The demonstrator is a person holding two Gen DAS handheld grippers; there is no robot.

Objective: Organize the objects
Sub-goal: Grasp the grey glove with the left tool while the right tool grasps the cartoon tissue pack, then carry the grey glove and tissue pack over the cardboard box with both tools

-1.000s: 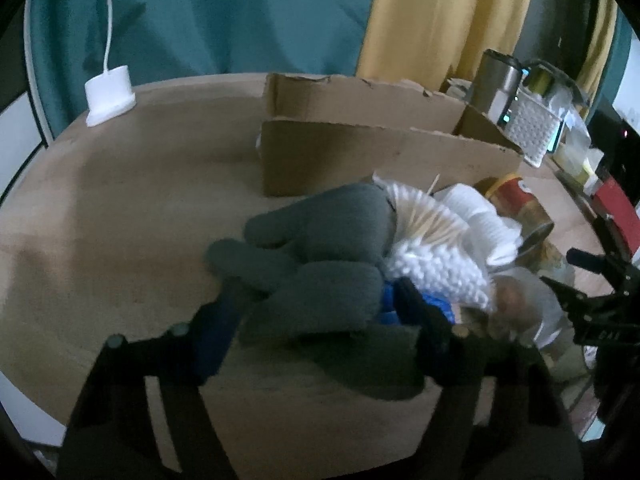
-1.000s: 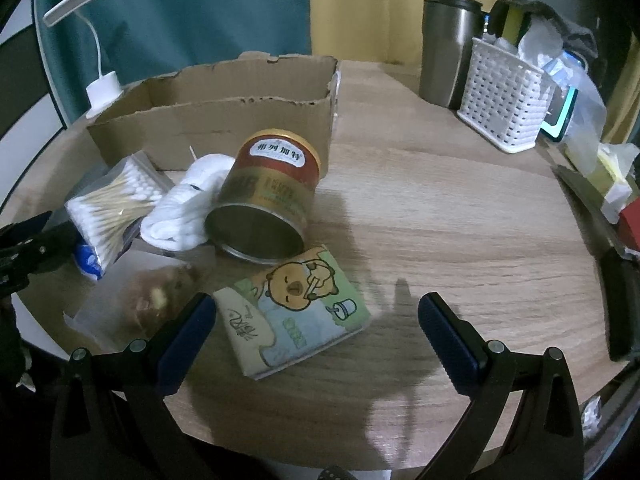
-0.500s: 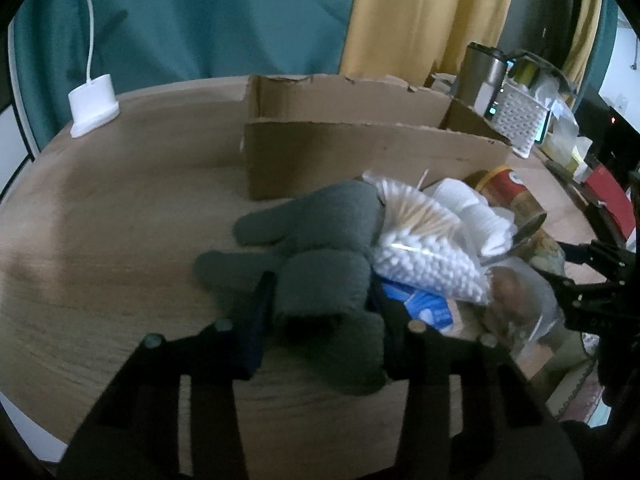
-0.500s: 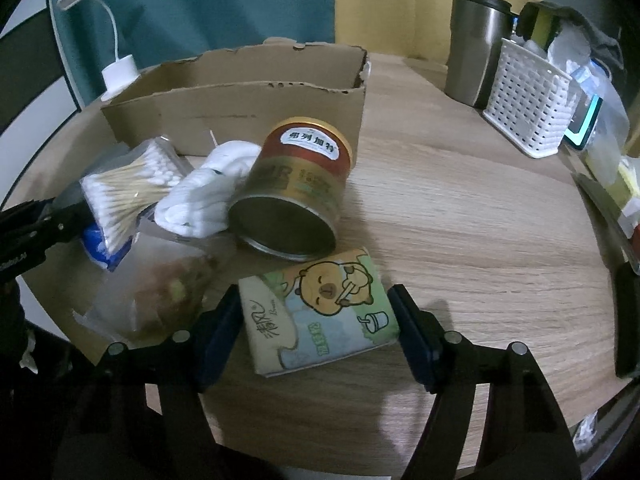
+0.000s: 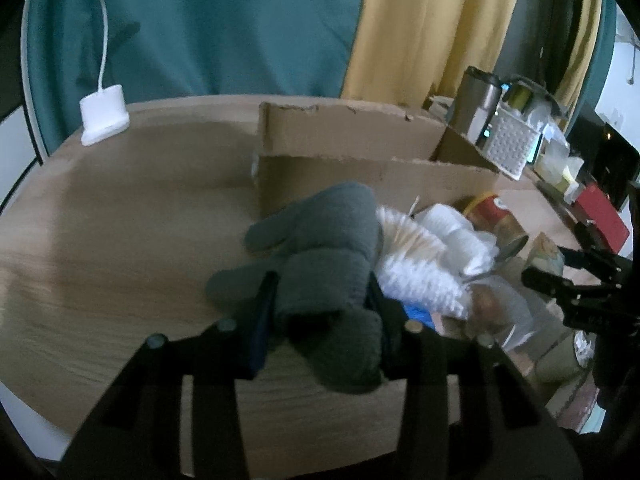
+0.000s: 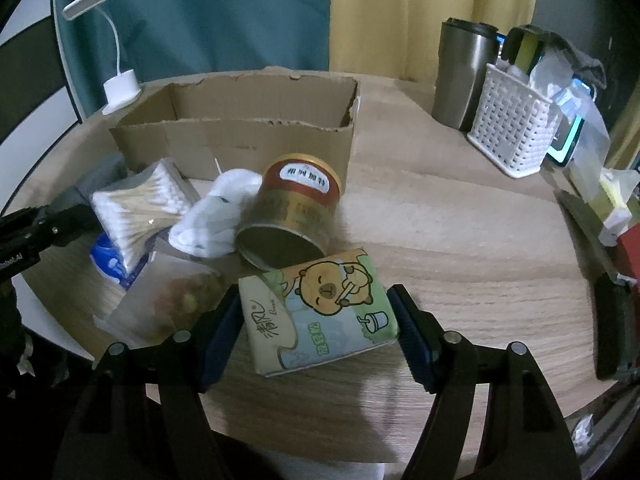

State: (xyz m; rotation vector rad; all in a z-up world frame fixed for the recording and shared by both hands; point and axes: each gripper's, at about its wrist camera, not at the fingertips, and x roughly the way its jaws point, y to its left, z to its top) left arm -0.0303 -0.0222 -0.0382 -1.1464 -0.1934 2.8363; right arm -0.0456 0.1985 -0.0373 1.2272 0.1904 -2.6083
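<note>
A grey glove (image 5: pixel 328 248) lies on the round wooden table (image 5: pixel 140 220) in front of an open cardboard box (image 5: pixel 360 148). My left gripper (image 5: pixel 322 300) is shut on the glove's near end. In the right wrist view my right gripper (image 6: pixel 316 316) is shut on a tissue pack (image 6: pixel 316 280) printed with a cartoon bear, one pad against each side. Behind the pack lies a red and gold can (image 6: pixel 296 208) on its side. To its left are a white cloth (image 6: pixel 216 216), a cotton swab pack (image 6: pixel 140 200) and a clear bag (image 6: pixel 172 304).
The cardboard box (image 6: pixel 240 128) stands open behind the pile. A steel tumbler (image 6: pixel 460 76) and a white basket (image 6: pixel 512 128) crowd the back right. A white desk lamp (image 6: pixel 120 88) stands at the back left. A dark flat object (image 6: pixel 612 328) lies at the right edge.
Both pairs of jaws have closed: the left on the grey glove, the right on the tissue pack. Both grippers edged forward over their objects.
</note>
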